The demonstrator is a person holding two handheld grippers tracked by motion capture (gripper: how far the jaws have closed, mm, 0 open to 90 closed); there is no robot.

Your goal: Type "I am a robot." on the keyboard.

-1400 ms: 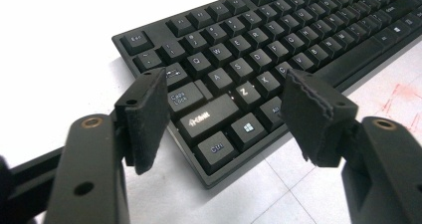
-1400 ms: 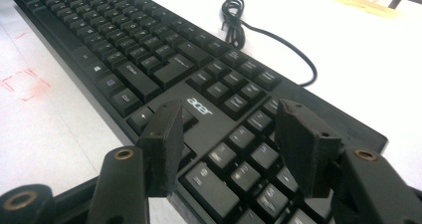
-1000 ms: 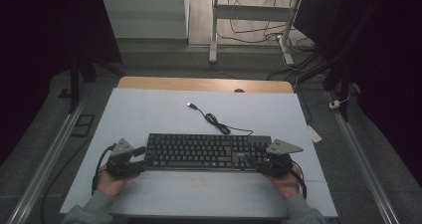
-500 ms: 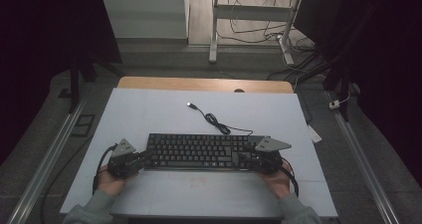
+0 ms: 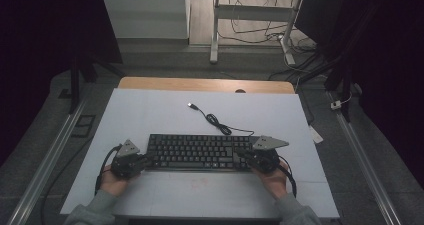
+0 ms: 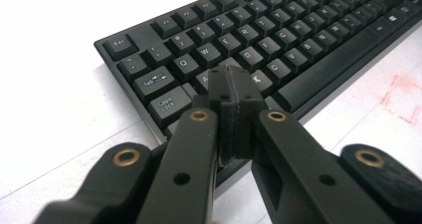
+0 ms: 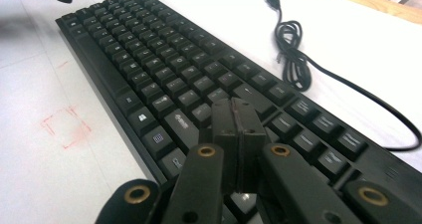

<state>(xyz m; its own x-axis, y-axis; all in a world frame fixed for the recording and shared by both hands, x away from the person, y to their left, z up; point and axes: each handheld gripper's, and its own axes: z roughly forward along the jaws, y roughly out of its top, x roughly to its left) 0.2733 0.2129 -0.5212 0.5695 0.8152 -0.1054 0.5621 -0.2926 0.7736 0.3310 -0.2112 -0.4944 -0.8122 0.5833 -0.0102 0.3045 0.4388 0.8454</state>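
left gripper (image 6: 233, 87): jaws just closed together, nothing between, over keyboard (image 5: 200, 151) | right gripper (image 7: 238, 119): same | white table (image 5: 160, 115), dark room

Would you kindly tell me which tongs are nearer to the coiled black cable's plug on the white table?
Right. The right tongs sit at the black keyboard's right end, closer to the plug; the left tongs are at its left end.
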